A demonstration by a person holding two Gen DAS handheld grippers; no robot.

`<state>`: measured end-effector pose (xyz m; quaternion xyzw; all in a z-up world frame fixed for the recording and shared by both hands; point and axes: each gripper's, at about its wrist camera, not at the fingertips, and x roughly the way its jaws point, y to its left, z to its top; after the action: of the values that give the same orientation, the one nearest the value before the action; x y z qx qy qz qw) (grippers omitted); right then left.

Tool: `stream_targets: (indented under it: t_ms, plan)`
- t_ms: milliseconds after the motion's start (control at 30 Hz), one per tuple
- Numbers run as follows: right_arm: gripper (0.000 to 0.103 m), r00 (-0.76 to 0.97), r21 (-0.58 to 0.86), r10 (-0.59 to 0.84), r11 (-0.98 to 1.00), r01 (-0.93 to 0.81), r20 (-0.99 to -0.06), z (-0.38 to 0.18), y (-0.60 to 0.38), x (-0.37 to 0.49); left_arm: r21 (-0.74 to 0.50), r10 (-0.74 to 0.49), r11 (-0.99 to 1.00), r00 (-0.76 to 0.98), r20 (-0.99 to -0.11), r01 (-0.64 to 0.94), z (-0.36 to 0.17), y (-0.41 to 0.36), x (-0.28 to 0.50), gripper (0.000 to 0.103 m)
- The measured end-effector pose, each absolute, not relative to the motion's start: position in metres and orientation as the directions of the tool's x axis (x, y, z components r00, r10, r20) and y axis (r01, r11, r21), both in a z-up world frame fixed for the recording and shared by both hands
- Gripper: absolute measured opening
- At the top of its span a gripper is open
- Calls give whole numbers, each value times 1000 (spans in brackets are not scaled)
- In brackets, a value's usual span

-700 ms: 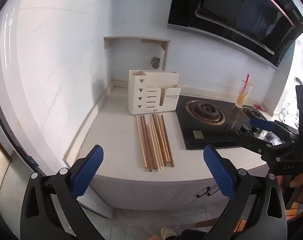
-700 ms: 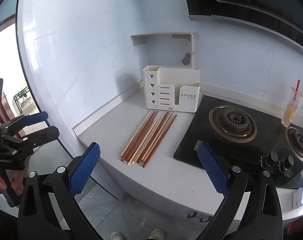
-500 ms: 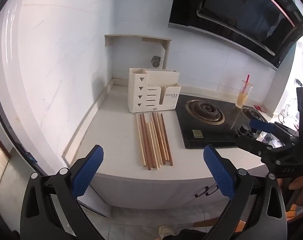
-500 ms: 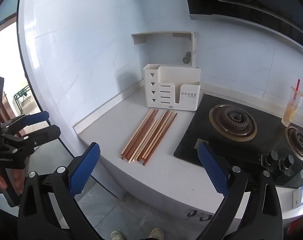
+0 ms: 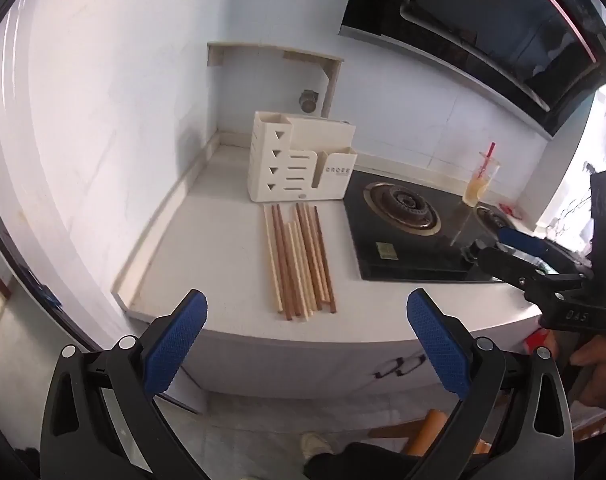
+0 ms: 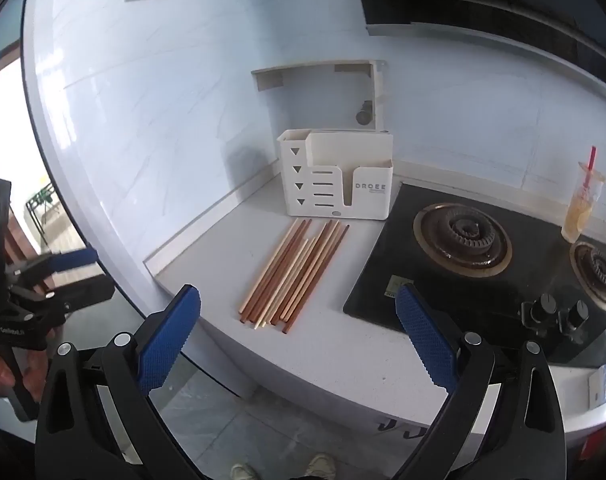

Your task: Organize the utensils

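On the white counter [image 5: 207, 256], a row of wooden chopsticks [image 5: 299, 264] lies flat, side by side, some pale and some reddish brown. Their far ends sit just in front of a cream utensil holder [image 5: 303, 160] that stands upright near the back wall; its compartments look empty from here. To the right of the chopsticks and the holder is a black gas stove [image 5: 407, 236] with two burners, and a plastic cup [image 5: 481, 184] with a red straw stands at the stove's far edge.

The left gripper [image 5: 307, 344] hangs in front of the counter edge, tilted down toward the chopsticks, its blue-padded fingers [image 5: 175, 344] spread wide with nothing between them. The right gripper [image 6: 299, 336] is in the same pose on the stove side, fingers [image 6: 427, 340] also spread wide and empty. Neither touches the chopsticks. Each gripper shows at the edge of the other's view, held by a hand [image 5: 595, 372]. Below, shoes [image 6: 279, 470] stand on a tiled floor
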<state>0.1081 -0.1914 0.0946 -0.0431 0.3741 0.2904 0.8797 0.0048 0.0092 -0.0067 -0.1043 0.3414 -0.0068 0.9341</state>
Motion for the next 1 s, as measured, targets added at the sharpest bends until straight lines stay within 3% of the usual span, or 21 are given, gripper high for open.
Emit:
stream_targets:
  t_ms: [633, 1000]
  plan:
    - [99, 556, 124, 466, 831, -543, -688, 94, -190, 107, -159, -49, 985, 785, -618, -64, -1, 14, 3, 98]
    - [99, 543, 107, 455, 826, -553, -705, 91, -180, 101, -202, -61, 975, 771, -634, -89, -4, 23, 4, 98]
